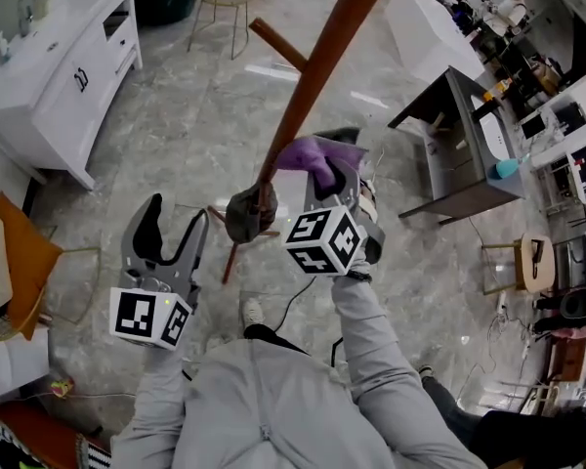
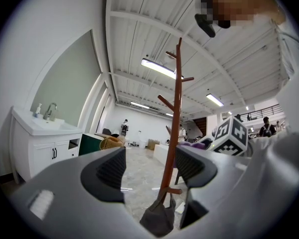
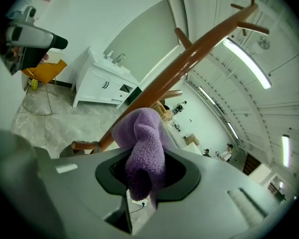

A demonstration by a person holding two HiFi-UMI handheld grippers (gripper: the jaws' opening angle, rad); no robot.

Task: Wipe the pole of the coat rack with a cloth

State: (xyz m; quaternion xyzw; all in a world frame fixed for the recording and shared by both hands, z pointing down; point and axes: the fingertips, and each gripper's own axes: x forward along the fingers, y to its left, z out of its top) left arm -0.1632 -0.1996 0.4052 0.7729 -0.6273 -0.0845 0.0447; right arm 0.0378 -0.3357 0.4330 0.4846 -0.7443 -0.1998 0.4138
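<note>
We saw the marbled grey floor [image 1: 195, 115] spread wide under everything, with a white sink cabinet [image 1: 59, 76] off by the wall. Up through the middle rose the coat rack, its brown wooden pole [image 1: 317, 66] leaning across the head view with short pegs sticking out. In the left gripper view that same pole [image 2: 173, 123] stood upright, seen between the jaws but well beyond them.

Lower down, the right tool [image 1: 327, 169] was held up at the lower stretch of the pole, its marker cube facing us. Its jaws were clamped on the purple cloth [image 1: 313, 156], and in the right gripper view we watched the fleecy cloth [image 3: 142, 151] bulge out from the right tool [image 3: 145, 169] right in front of the pole [image 3: 189, 63]. It seemed to lie against the wood, though we could not be sure of contact.

The left tool [image 1: 174, 218] hung lower and to the left, apart from the rack, its jaws spread wide with nothing gripped [image 2: 149, 166].

A small grey bag [image 1: 244, 215] dangled from a low peg, just beside the cloth.
</note>
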